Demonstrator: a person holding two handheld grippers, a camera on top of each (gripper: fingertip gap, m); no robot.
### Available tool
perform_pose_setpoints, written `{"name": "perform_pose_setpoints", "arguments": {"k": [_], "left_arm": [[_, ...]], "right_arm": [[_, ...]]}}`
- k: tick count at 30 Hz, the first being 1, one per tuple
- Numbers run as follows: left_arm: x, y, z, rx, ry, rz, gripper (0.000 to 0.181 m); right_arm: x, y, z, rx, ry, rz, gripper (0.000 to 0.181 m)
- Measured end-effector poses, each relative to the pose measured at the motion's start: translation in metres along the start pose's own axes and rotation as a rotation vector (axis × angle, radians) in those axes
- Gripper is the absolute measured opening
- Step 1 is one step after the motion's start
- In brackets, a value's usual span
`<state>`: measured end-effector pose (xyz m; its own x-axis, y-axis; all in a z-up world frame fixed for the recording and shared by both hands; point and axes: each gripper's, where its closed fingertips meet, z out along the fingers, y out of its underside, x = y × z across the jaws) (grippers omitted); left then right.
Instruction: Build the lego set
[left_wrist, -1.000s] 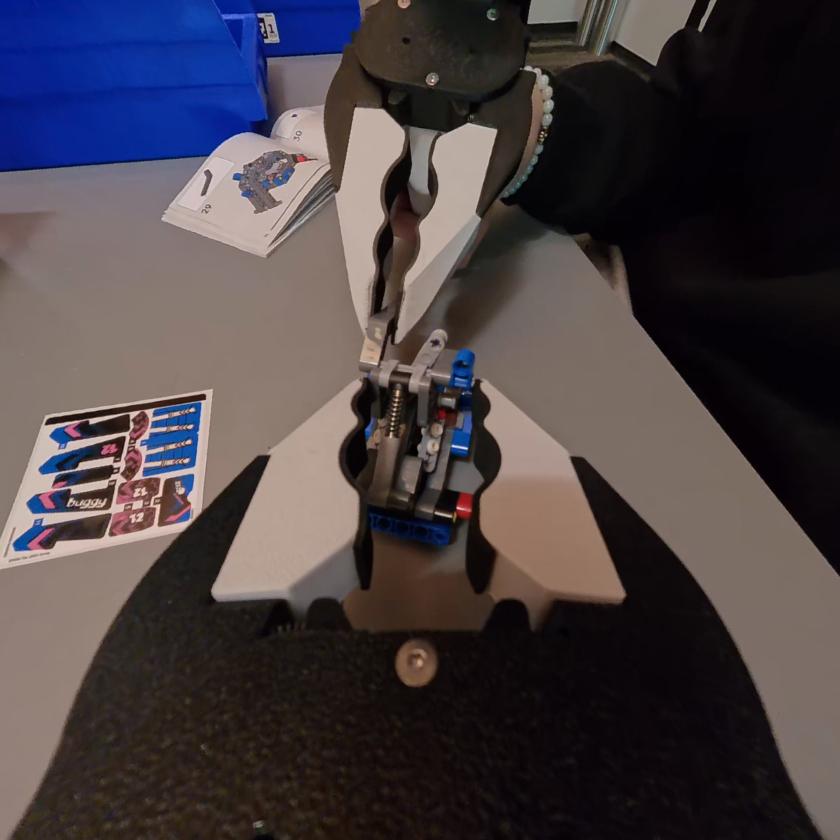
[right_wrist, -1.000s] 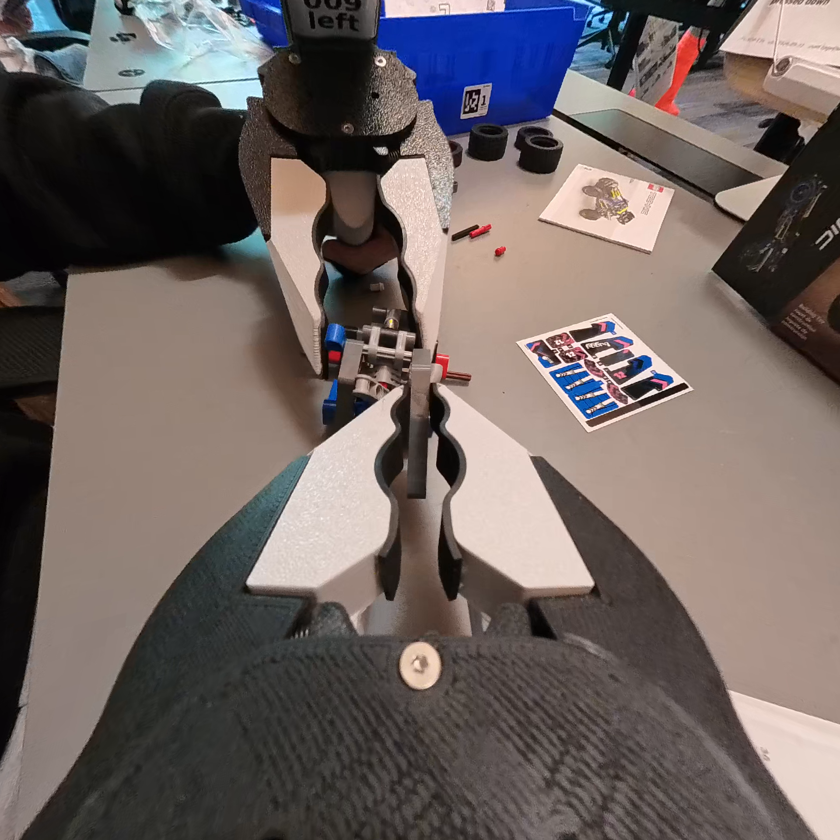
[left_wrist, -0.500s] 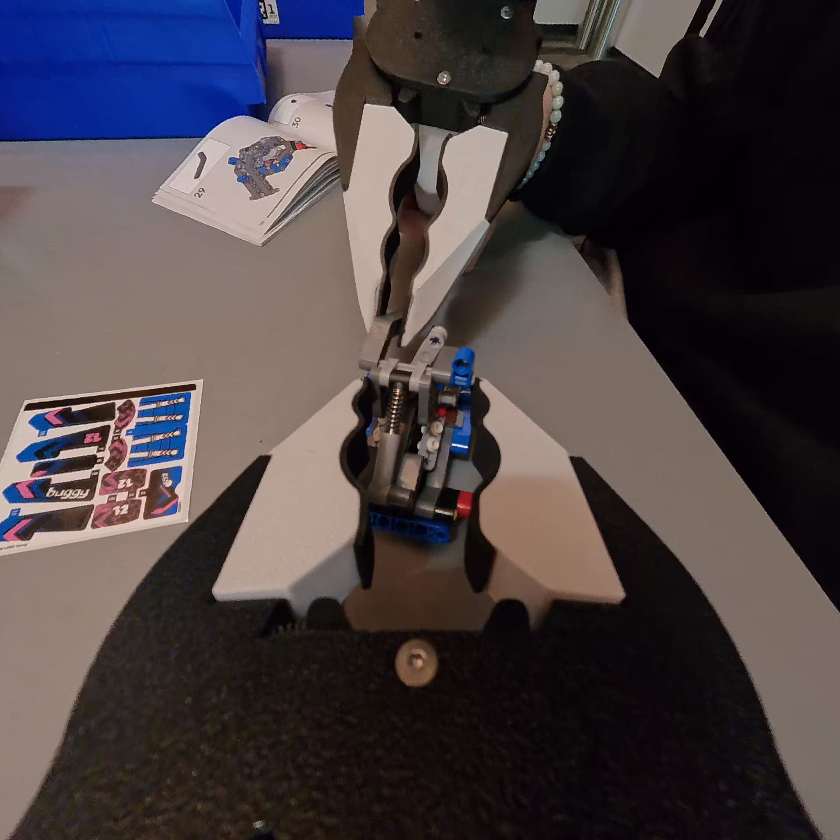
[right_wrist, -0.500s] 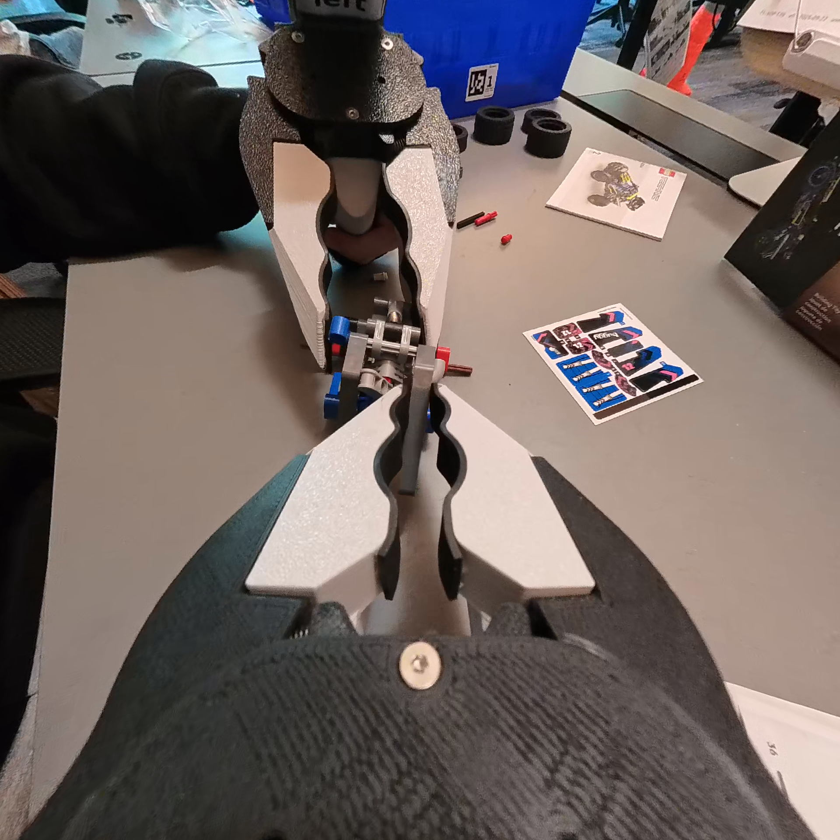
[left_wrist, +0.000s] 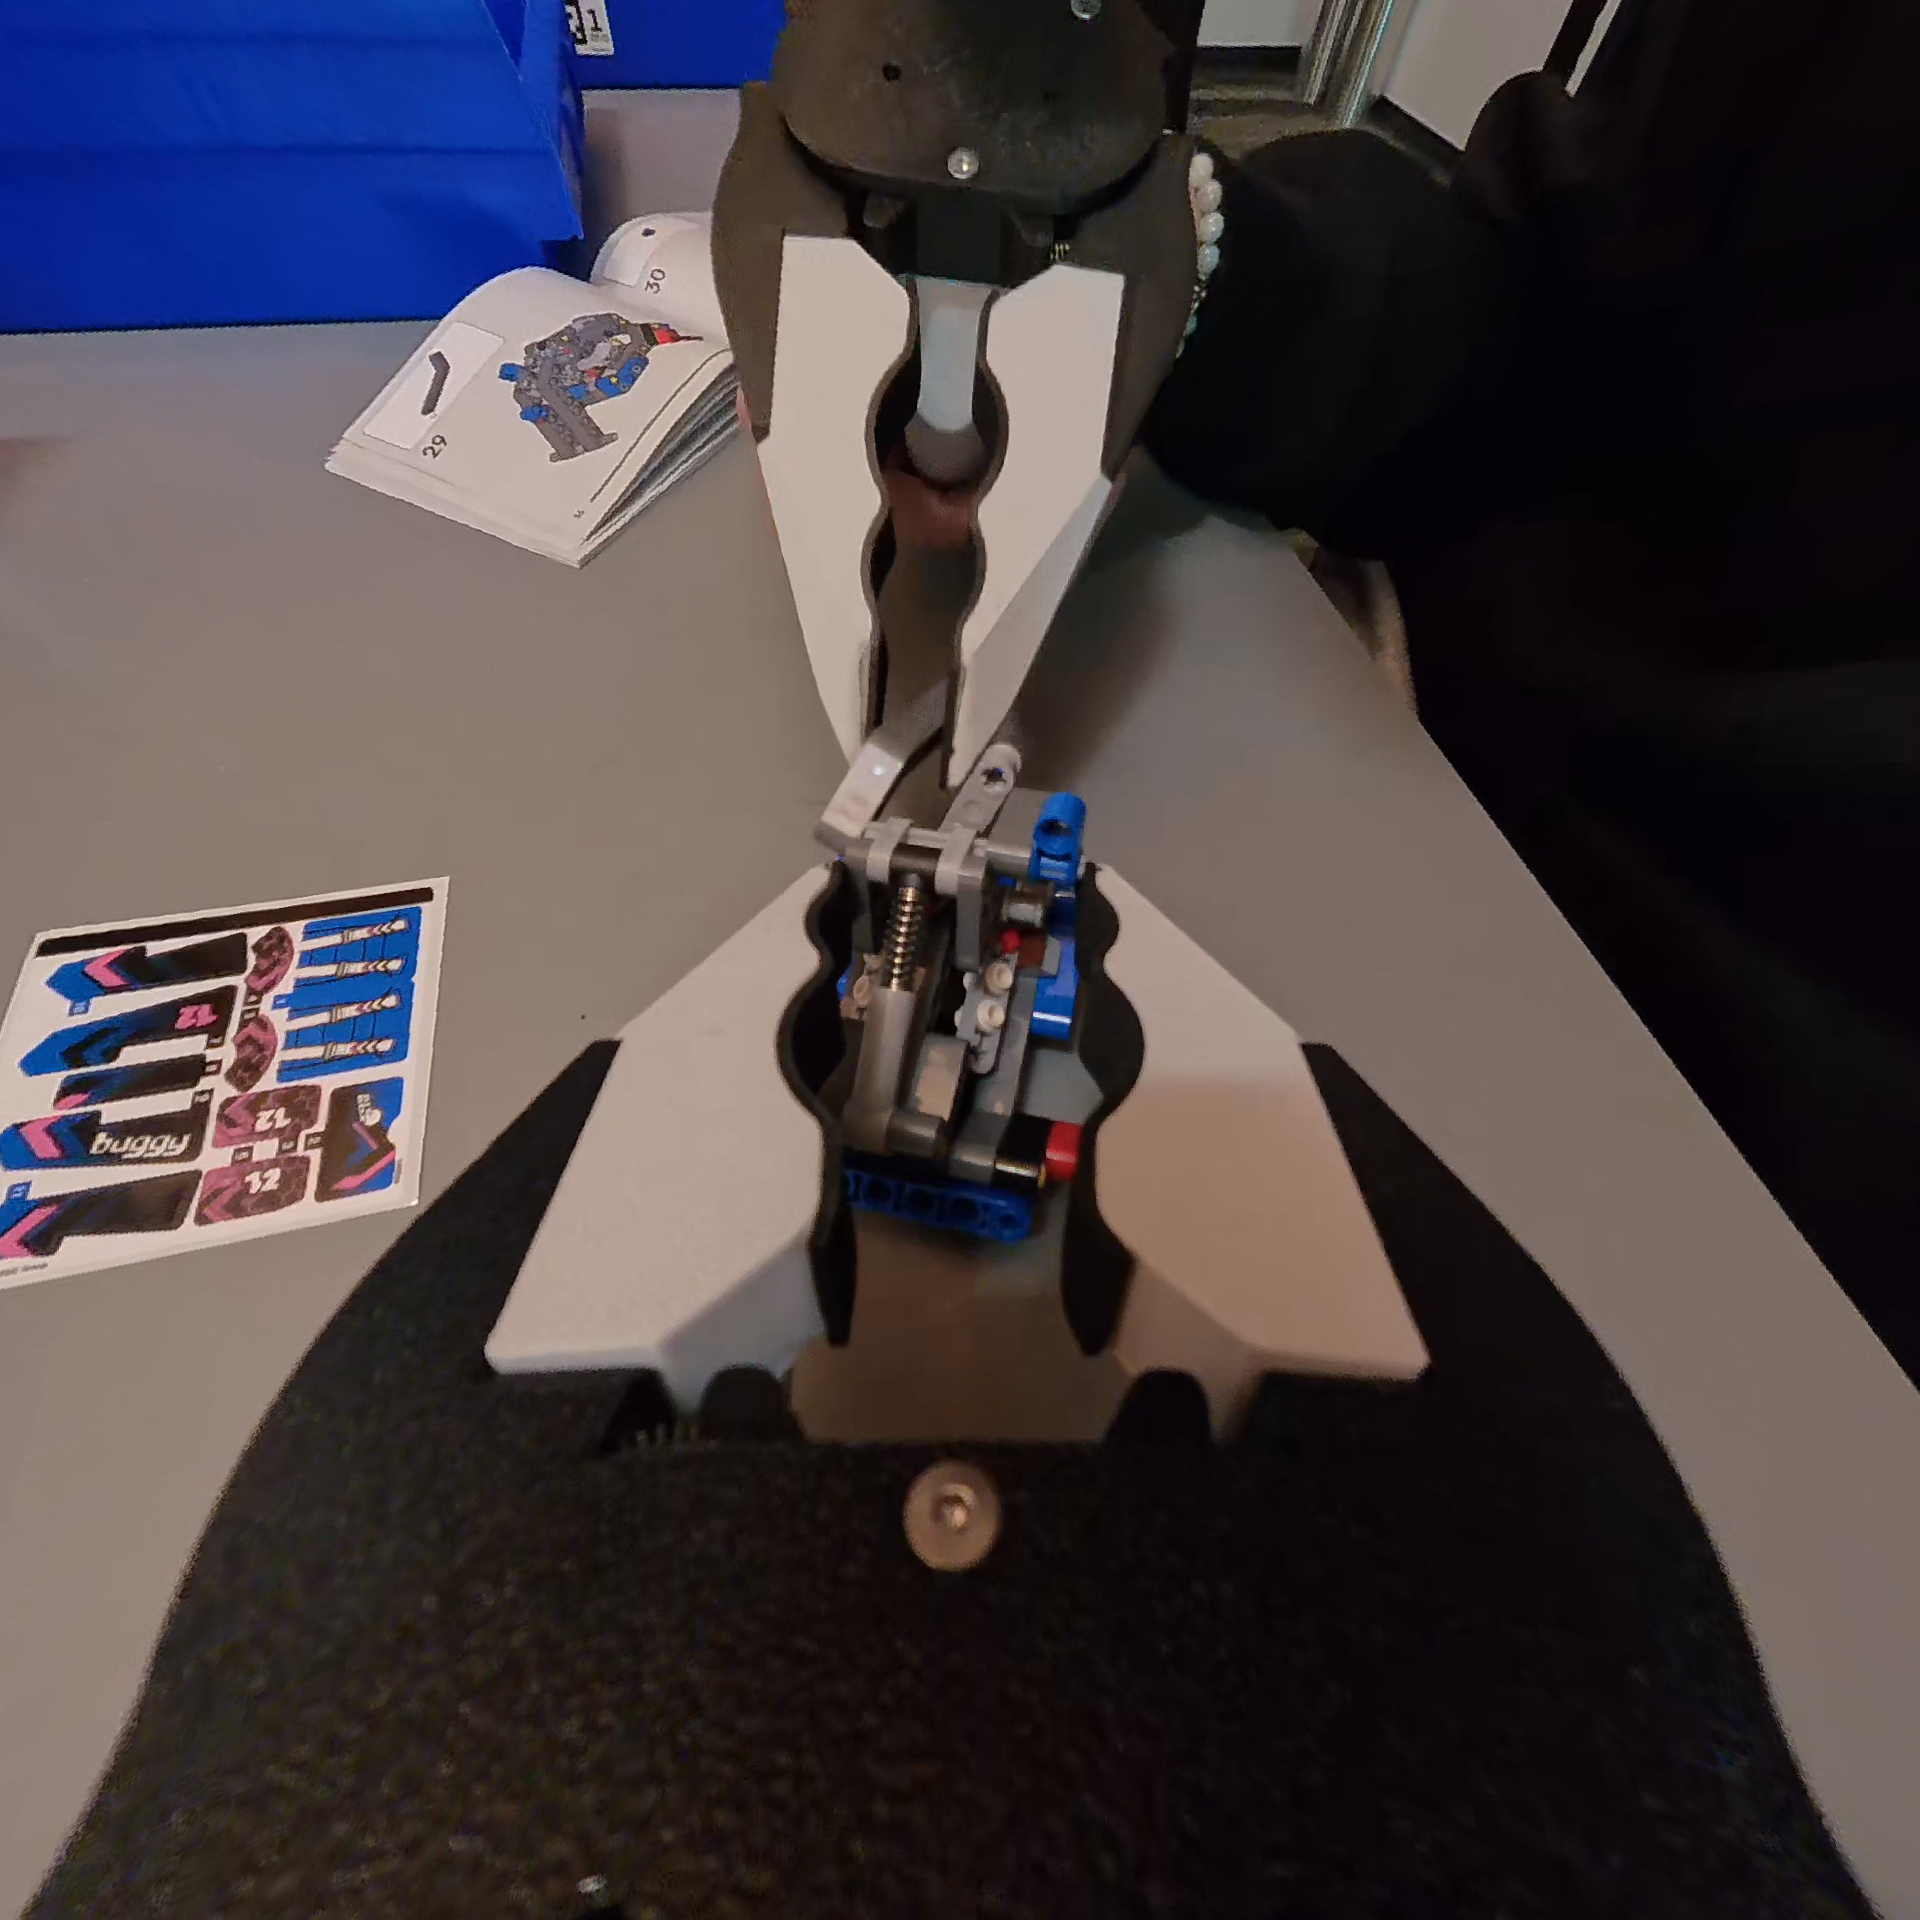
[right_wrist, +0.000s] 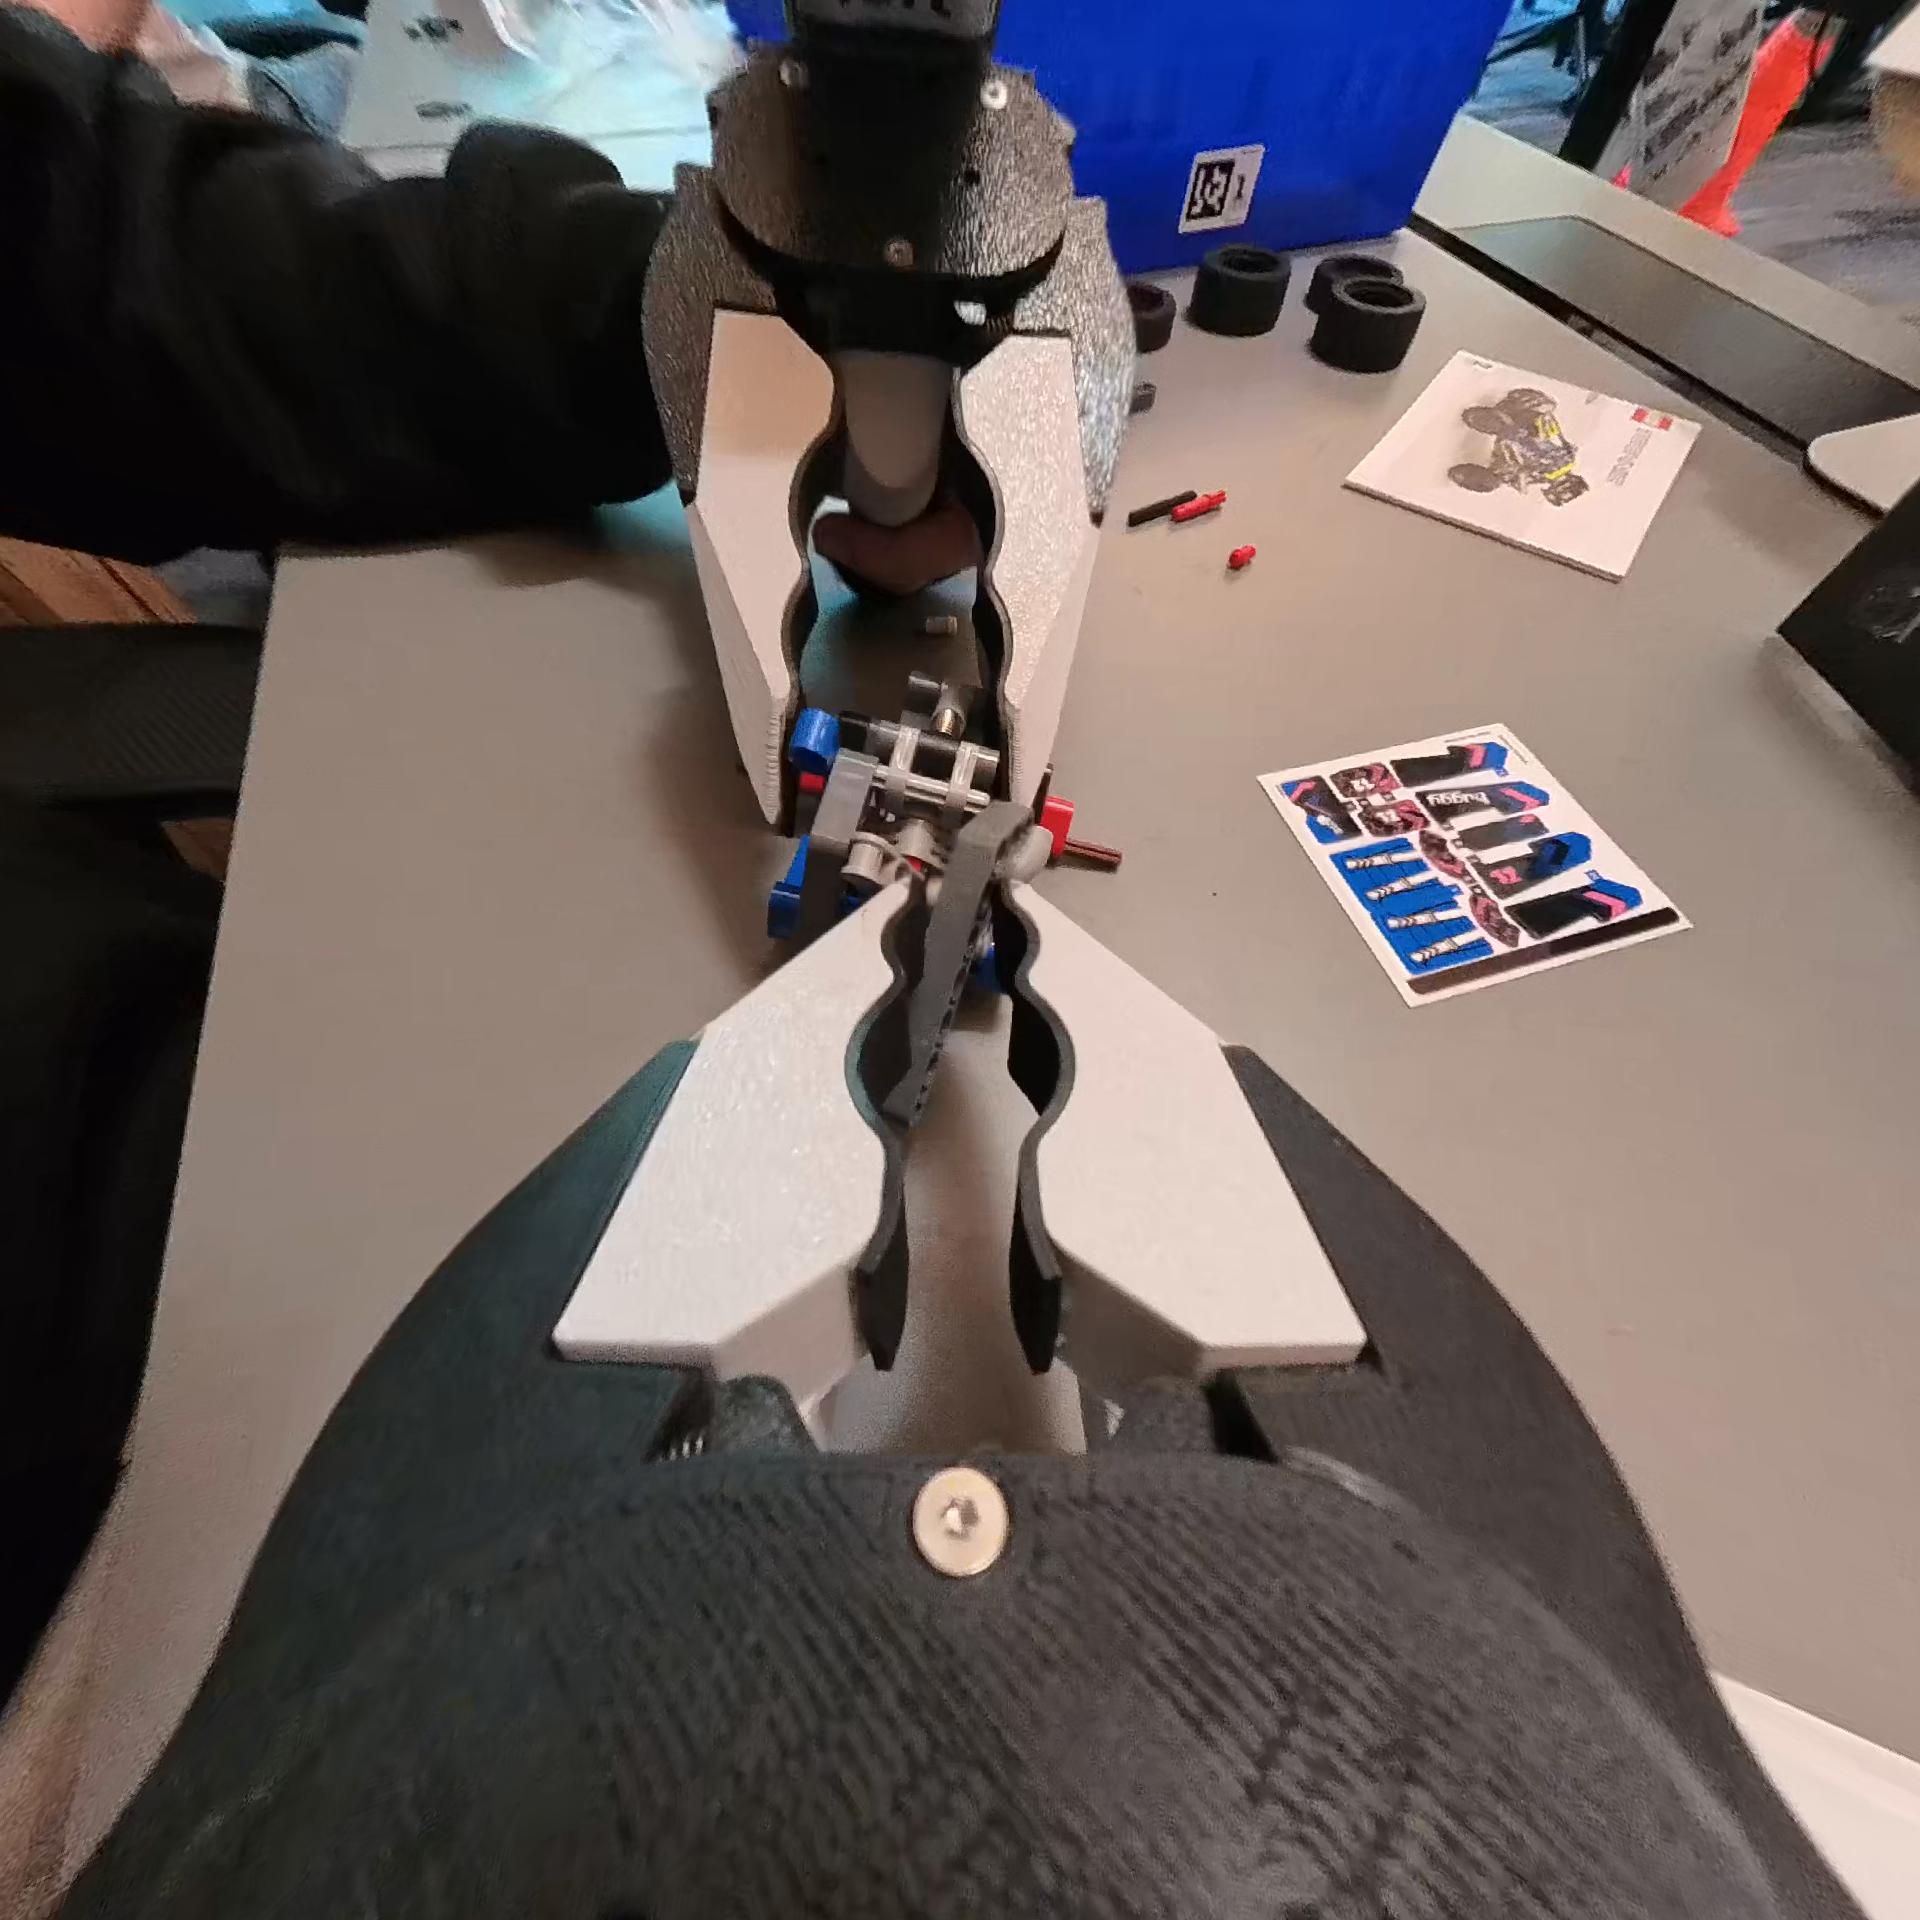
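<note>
At frame centre in the left wrist view, the left gripper (left_wrist: 956, 904) clamps the grey-and-blue lego assembly (left_wrist: 961, 1023) above the grey worktop (left_wrist: 520, 707). The right gripper (right_wrist: 961, 894), nearly closed, pinches a dark grey beam (right_wrist: 951, 961) whose tip touches the assembly's top. A sticker sheet (left_wrist: 208, 1081) lies at left.

Your left gripper (left_wrist: 961, 894) shows pale grey fingers with black wavy inner pads on a black, grainy body; your right gripper (right_wrist: 951, 883) looks the same. The lego assembly (left_wrist: 956, 1029) mixes light and dark grey with bright blue, a red pin end and a silvery spring. The beam (right_wrist: 945, 977) is dark grey. You see a sticker sheet (left_wrist: 208, 1081) in white with blue, black and pink chevron patterns. The table (left_wrist: 468, 707) is plain grey, the bins (left_wrist: 260, 156) deep blue, the tyres (right_wrist: 1361, 322) black.
</note>
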<state>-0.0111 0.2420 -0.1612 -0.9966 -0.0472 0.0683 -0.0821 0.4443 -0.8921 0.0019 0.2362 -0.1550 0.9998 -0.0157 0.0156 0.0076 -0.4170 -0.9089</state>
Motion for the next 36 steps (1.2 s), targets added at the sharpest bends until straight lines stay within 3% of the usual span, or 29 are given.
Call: {"name": "perform_pose_setpoints", "arguments": {"k": [4,12,15,18,21,24,28,32,35,36], "left_arm": [[-0.001,0.0,0.0,0.001,-0.004,-0.003,0.04],[-0.001,0.0,0.0,0.002,-0.007,-0.005,0.04],[-0.001,0.0,0.0,0.002,-0.008,-0.002,0.04],[-0.001,0.0,0.0,0.002,-0.007,-0.002,0.04],[-0.001,0.0,0.0,0.002,-0.007,-0.002,0.04],[-0.001,-0.001,0.0,0.002,-0.007,-0.004,0.04],[-0.001,0.0,0.0,0.002,-0.007,-0.004,0.04],[-0.001,0.0,0.0,0.001,-0.006,-0.003,0.04],[-0.001,0.0,0.0,0.002,-0.005,-0.004,0.04],[-0.001,0.0,0.0,0.002,-0.004,-0.005,0.04]], "right_arm": [[-0.004,-0.013,-0.003,0.088,-0.067,0.073,0.005],[0.004,0.004,0.0,-0.025,-0.013,0.061,0.005],[0.022,0.025,-0.013,-0.123,0.066,0.082,0.005],[0.015,0.056,-0.023,-0.266,0.004,0.134,0.005],[0.017,0.063,-0.027,-0.297,0.044,0.042,0.008],[0.025,0.063,-0.031,-0.327,0.122,-0.052,0.027],[0.02,0.057,-0.036,-0.347,0.163,-0.269,0.005],[0.019,0.069,-0.039,-0.443,0.208,-0.326,0.0],[0.028,0.067,-0.041,-0.445,0.273,-0.367,0.009],[0.031,0.064,-0.042,-0.434,0.297,-0.366,0.02]]}}
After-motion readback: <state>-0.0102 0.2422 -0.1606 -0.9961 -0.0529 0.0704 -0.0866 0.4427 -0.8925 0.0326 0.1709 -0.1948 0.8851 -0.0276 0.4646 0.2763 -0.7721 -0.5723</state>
